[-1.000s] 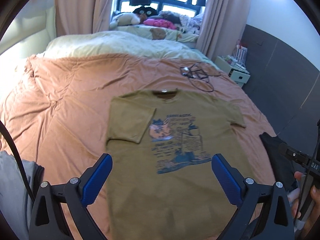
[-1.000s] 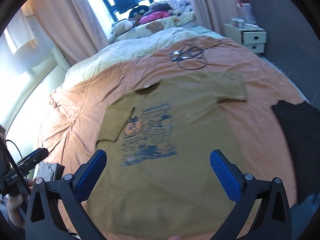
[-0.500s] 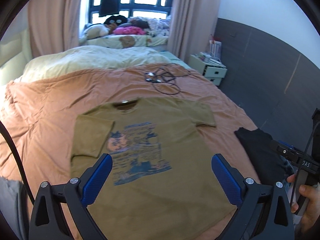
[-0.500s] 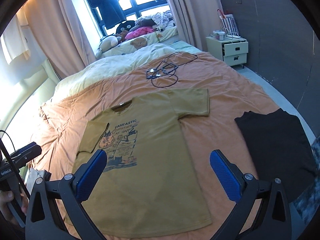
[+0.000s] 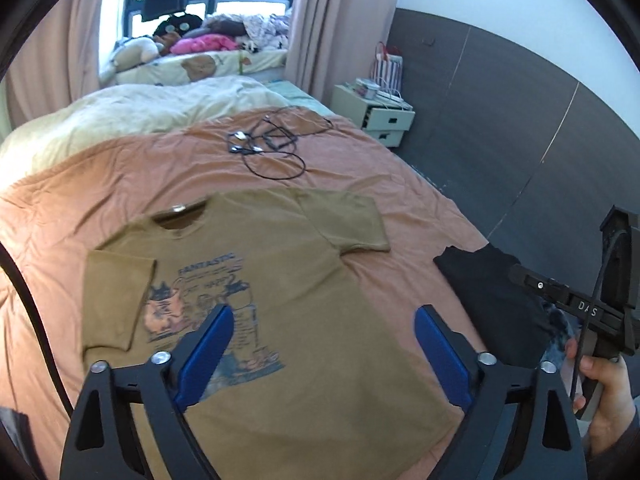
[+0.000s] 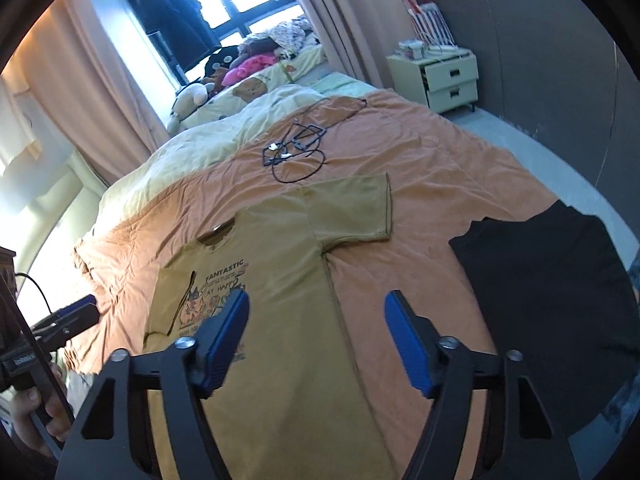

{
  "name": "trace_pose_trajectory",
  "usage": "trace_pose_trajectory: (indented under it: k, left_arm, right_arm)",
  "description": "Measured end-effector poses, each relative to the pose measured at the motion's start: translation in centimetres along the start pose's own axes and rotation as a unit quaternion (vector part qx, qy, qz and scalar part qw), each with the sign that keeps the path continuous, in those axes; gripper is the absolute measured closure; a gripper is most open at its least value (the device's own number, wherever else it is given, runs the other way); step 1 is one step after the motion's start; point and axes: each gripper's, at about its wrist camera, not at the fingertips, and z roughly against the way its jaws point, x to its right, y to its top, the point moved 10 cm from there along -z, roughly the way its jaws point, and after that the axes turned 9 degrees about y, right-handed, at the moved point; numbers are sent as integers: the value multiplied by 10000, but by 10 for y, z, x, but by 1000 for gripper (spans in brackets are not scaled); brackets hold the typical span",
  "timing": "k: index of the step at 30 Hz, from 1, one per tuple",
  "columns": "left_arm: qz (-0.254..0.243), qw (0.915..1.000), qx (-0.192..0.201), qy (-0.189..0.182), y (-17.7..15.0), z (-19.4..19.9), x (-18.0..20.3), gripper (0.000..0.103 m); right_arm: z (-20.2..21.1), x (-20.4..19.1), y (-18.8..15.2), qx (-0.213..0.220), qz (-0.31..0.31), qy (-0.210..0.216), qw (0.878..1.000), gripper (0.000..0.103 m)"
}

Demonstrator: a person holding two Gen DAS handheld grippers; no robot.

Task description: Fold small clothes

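Observation:
An olive T-shirt with a blue and orange print lies flat, face up, on the orange bedspread. Its left sleeve is folded inward over the chest; the right sleeve lies spread out. My left gripper hovers over the shirt's lower half, jaws closing with nothing between them. My right gripper hangs above the shirt's right side edge, its jaws closing too and pressing on nothing. Each gripper shows at the edge of the other's view, held in a hand.
A black garment lies to the right of the shirt near the bed's edge. Black cables lie beyond the collar. A cream duvet, soft toys and a white bedside drawer unit stand further back.
Both grippers have travelled right, so the shirt sits further left in both views and the black garment has come into view. Both pairs of jaws are narrower than before, the right more so.

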Motion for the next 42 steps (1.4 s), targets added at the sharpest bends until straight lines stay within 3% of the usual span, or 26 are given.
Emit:
trace_pose_trajectory:
  k: [6, 8, 14, 24, 34, 42]
  left_arm:
    - [-132, 9996, -198, -175, 19, -46, 17, 29]
    - [-161, 9992, -279, -217, 24, -63, 21, 38]
    - [-211, 9980, -513, -291, 38, -118, 26, 51]
    - [-135, 9958, -854, -313, 45, -210, 21, 61]
    - [-41, 9921, -1188, -404, 44, -297, 9, 79]
    - [21, 9892, -1357, -546, 41, -349, 12, 83]
  right_arm:
    - [-37, 31, 29, -128, -237, 48, 9996, 52]
    - [-54, 40, 37, -196, -293, 91, 9993, 56]
    - [-105, 63, 55, -390, -325, 35, 9987, 57]
    - [-191, 98, 74, -683, -407, -41, 9968, 60]
    - [-268, 129, 86, -856, -558, -157, 9946, 63]
    - [-306, 152, 85, -941, -679, -373, 9925, 65]
